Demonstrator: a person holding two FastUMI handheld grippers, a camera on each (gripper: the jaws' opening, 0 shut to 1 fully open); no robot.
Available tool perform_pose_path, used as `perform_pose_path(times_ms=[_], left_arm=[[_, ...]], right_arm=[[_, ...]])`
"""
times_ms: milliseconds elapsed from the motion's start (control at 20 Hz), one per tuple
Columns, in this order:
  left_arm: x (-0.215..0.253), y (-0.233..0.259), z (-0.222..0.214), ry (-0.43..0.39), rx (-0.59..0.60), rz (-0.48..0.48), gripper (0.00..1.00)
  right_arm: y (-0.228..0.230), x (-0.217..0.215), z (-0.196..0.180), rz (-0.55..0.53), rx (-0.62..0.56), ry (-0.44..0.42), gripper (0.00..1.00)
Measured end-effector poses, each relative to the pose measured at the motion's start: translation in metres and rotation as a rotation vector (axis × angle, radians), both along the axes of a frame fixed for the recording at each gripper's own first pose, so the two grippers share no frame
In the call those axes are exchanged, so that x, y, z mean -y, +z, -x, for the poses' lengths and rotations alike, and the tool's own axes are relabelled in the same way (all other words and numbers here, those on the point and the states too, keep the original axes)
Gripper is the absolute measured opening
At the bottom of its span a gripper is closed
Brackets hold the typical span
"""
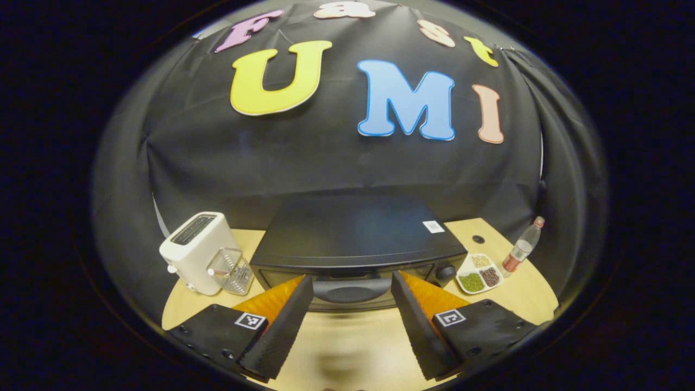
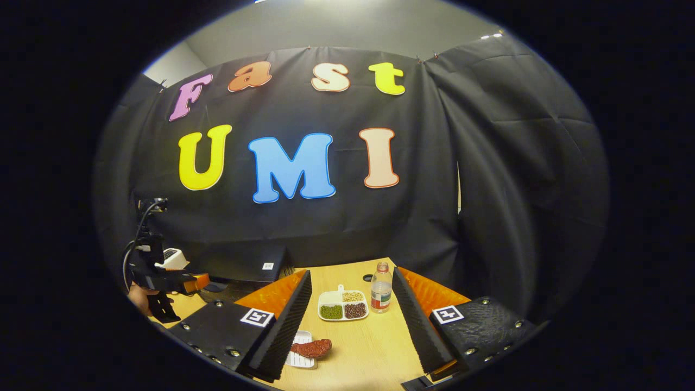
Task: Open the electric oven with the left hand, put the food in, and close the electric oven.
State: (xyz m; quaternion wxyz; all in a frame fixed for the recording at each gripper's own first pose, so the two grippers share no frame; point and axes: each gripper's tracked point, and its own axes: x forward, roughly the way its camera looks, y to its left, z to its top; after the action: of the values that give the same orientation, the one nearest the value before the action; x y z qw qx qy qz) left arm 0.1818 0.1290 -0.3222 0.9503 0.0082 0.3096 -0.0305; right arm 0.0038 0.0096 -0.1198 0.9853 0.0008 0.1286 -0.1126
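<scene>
The black electric oven (image 1: 353,239) stands in the middle of the wooden table with its door closed. In the left gripper view, my left gripper (image 1: 352,278) is open just in front of the door handle (image 1: 352,289), one finger to each side of it and not pressing on it. In the right gripper view, a reddish-brown piece of food (image 2: 313,347) lies on a small white tray (image 2: 298,359) beside the left finger. My right gripper (image 2: 352,274) is open above the table and holds nothing. Farther left, a hand holds the left gripper (image 2: 163,281) before the oven (image 2: 255,264).
A white toaster (image 1: 198,250) and a clear glass container (image 1: 231,270) stand left of the oven. To its right are a sectioned dish of beans (image 1: 478,273) (image 2: 342,305) and a plastic bottle (image 1: 522,247) (image 2: 381,295). The black cloth wall hangs close behind.
</scene>
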Motion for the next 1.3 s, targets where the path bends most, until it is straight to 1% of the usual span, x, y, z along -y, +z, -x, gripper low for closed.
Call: perform_pose_path(times_ms=[50,100,150,200,250,300,350,400,450,500,550,600,650,700,750,800,850,950,1050,1100,1150,1200,1300], left_arm=[[0.002,-0.010,-0.006,-0.003,-0.021,0.013,1.00],[0.002,-0.021,-0.010,-0.004,-0.041,0.011,0.97],[-0.001,-0.030,-0.015,-0.002,-0.056,-0.003,1.00],[-0.003,-0.035,-0.016,0.003,-0.071,-0.020,0.97],[-0.004,-0.033,-0.025,-0.002,-0.040,-0.050,1.00],[-0.001,-0.034,-0.029,-0.011,-0.048,-0.059,1.00],[0.001,-0.034,-0.033,-0.008,-0.037,-0.059,0.95],[0.001,-0.036,-0.038,0.002,-0.044,-0.061,0.95],[-0.002,-0.038,-0.041,0.018,-0.050,-0.068,1.00],[-0.002,-0.036,-0.040,0.029,-0.060,-0.052,1.00],[-0.001,-0.037,-0.041,0.035,-0.056,-0.054,0.97],[-0.001,-0.041,-0.038,0.034,-0.061,-0.061,0.96],[-0.001,-0.040,-0.037,0.029,-0.043,-0.070,1.00],[0.001,-0.042,-0.034,0.031,-0.045,-0.066,0.97],[0.001,-0.042,-0.028,0.032,-0.043,-0.059,0.96],[0.001,-0.042,-0.021,0.031,-0.048,-0.056,1.00],[0.001,-0.043,-0.016,0.029,-0.050,-0.057,0.97],[0.002,-0.046,-0.001,0.027,-0.053,-0.048,0.97],[0.001,-0.052,0.015,0.035,-0.065,-0.016,0.97],[0.001,-0.056,0.024,0.034,-0.076,-0.006,0.92],[0.002,-0.059,0.031,0.032,-0.079,-0.005,0.92],[0.001,-0.063,0.039,0.024,-0.083,-0.013,0.97],[0.002,-0.072,0.054,0.011,-0.100,-0.037,0.97]], right_arm=[[0.001,0.001,-0.001,0.004,0.000,-0.005,0.91],[0.000,0.003,-0.001,0.010,-0.001,-0.011,0.91],[0.001,0.005,-0.003,0.013,-0.002,-0.015,0.91],[0.001,0.005,-0.004,0.012,-0.004,-0.017,0.91],[0.001,0.005,-0.005,0.010,-0.003,-0.019,0.91],[0.002,0.006,-0.005,0.008,0.000,-0.022,0.91],[0.002,0.005,-0.006,0.007,-0.001,-0.024,0.91],[0.000,0.005,-0.007,0.005,-0.003,-0.021,0.91],[0.000,0.004,-0.007,0.006,-0.007,-0.020,0.91],[-0.001,0.003,-0.007,0.006,-0.008,-0.018,0.91],[0.000,0.002,-0.008,0.006,-0.005,-0.015,0.91],[0.001,0.003,-0.007,0.005,-0.002,-0.014,0.91],[0.002,0.002,-0.008,0.002,0.000,-0.011,0.91],[0.001,0.001,-0.008,-0.001,0.000,-0.008,0.91],[0.004,0.001,-0.008,-0.002,0.003,-0.006,0.91],[0.004,0.001,-0.007,-0.003,0.008,-0.005,0.91],[0.006,0.000,-0.008,-0.004,0.011,-0.002,0.91],[0.007,-0.002,-0.008,-0.005,0.013,0.007,0.91],[0.009,-0.004,-0.009,-0.008,0.018,0.015,0.91],[0.010,-0.006,-0.009,-0.010,0.019,0.020,0.91],[0.011,-0.009,-0.009,-0.012,0.021,0.025,0.91],[0.011,-0.012,-0.009,-0.012,0.022,0.031,0.91],[0.013,-0.016,-0.010,-0.007,0.026,0.040,0.91]])
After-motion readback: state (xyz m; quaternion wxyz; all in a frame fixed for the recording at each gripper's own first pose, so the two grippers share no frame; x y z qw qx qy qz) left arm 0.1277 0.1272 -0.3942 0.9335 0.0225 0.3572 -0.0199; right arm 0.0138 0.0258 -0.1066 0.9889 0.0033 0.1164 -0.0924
